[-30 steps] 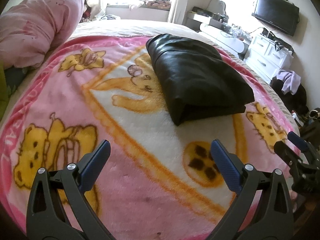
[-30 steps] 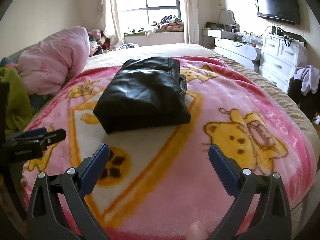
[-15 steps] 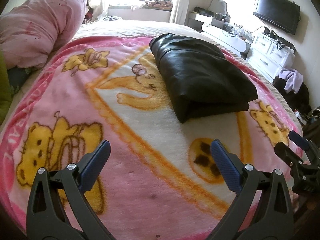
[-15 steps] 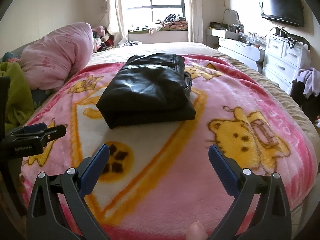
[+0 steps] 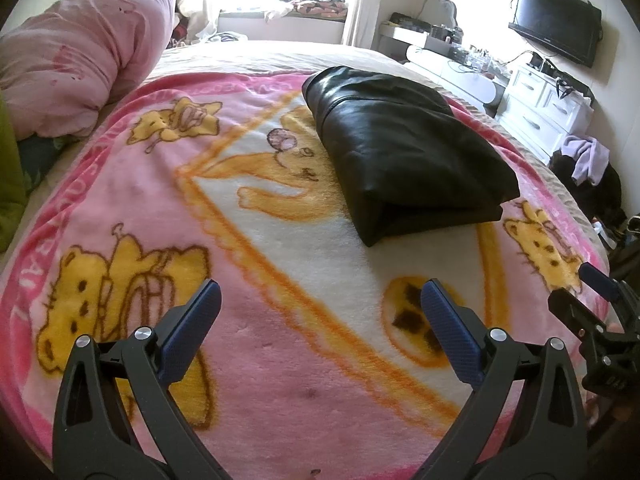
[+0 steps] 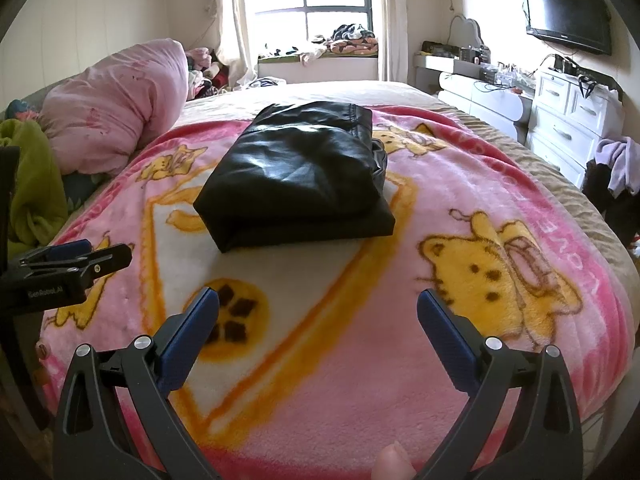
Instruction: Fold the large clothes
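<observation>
Both tongs, left tongs point(image 5: 320, 312) and right tongs point(image 6: 318, 316), gape empty over the bed's near edge; the folded black garment point(image 6: 296, 176) lies mid-bed ahead, long axis running away, roughly equidistant.

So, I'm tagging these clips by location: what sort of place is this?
A lived-in home bedroom, most likely: a bed with a pink cartoon blanket holding a folded black garment, a white dresser below a wall TV, and a curtained window.
</observation>
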Demonstrator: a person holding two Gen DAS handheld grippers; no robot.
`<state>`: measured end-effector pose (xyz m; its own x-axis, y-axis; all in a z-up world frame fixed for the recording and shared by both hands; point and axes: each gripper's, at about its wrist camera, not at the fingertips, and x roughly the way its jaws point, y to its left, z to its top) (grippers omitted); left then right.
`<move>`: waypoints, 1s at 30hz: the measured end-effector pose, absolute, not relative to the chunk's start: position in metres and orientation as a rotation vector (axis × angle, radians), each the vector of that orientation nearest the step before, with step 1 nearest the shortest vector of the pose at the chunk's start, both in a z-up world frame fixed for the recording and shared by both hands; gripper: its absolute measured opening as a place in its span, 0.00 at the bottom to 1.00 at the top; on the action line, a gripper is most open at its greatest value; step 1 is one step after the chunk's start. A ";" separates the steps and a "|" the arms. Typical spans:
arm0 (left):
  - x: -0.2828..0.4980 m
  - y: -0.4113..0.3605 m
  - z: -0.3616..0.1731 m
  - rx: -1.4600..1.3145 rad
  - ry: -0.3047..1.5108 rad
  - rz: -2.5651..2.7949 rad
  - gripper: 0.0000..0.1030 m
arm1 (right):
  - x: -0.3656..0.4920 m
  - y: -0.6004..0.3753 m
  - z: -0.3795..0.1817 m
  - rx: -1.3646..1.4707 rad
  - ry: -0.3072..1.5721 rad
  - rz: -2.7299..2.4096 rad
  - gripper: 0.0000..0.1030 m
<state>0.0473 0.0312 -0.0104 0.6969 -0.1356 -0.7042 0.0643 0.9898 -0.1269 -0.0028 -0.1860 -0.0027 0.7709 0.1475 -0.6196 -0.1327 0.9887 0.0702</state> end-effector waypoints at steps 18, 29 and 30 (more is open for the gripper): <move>0.050 0.032 -0.008 -0.078 0.791 -0.096 0.91 | -0.002 -0.186 -0.005 0.036 0.679 0.154 0.96; 0.049 0.031 -0.006 -0.076 0.789 -0.093 0.91 | -0.002 -0.186 -0.005 0.037 0.678 0.154 0.96; 0.049 0.031 -0.006 -0.075 0.789 -0.093 0.91 | -0.002 -0.187 -0.005 0.037 0.679 0.156 0.96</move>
